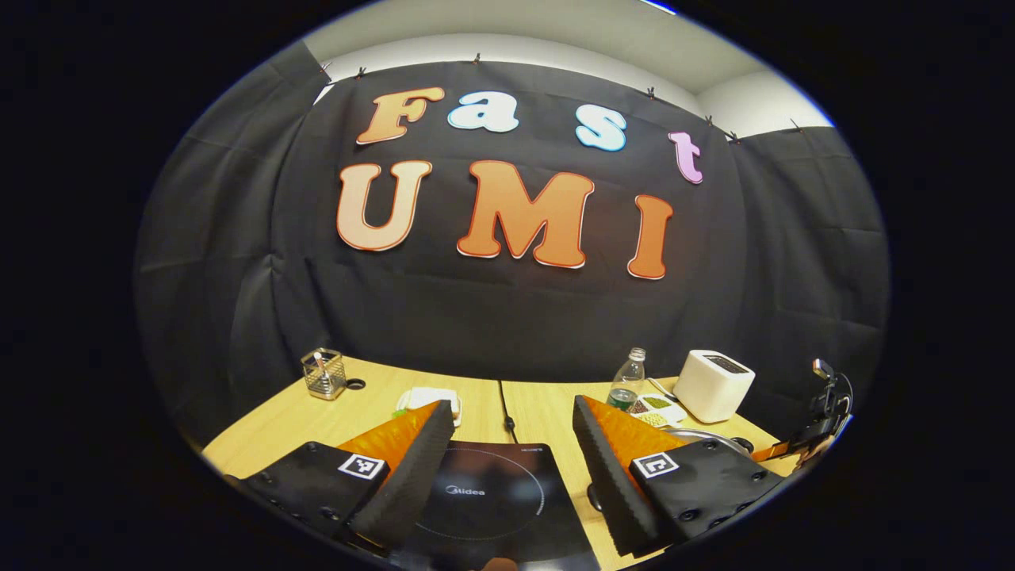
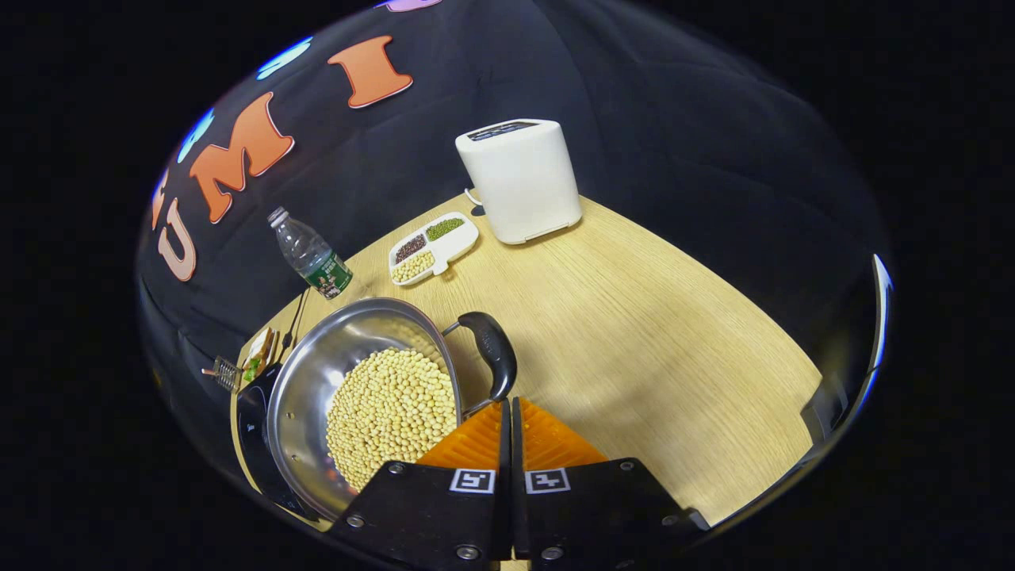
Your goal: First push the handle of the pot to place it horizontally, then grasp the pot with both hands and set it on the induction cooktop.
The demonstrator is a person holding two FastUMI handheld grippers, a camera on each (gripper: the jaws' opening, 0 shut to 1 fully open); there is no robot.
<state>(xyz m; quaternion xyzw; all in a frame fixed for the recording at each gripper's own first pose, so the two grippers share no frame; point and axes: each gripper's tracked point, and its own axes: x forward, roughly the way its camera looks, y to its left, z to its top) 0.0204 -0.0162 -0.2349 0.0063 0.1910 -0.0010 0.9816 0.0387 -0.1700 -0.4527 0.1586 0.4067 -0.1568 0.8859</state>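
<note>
Steel pot (image 2: 361,396), shallow and shiny, sits on the wooden table (image 2: 634,333) with a heap of pale beans (image 2: 392,412) inside, so whatever comes next has to keep it level. Its dark handle (image 2: 493,353) loops off the rim on the side facing the right gripper (image 2: 507,412), and that gripper has its two fingers pressed together with nothing between them, tips right by the handle's near end. That reads like a pusher's stance: a closed tip makes a firm nub for nudging the handle flat, which I judge to be the step in hand. Whether the tips are touching the handle, I cannot tell. Over on the other side, the left gripper (image 1: 511,444) hangs with its fingers spread wide above the black cooktop (image 1: 492,500), waiting over the landing spot, ready for the two-handed lift. The pot's edge seems to sit right beside the cooktop, so the carry looks short. Behind, a water bottle (image 2: 309,254), a divided dish (image 2: 434,247) and a white toaster (image 2: 519,178) stand well apart from the action.
</note>
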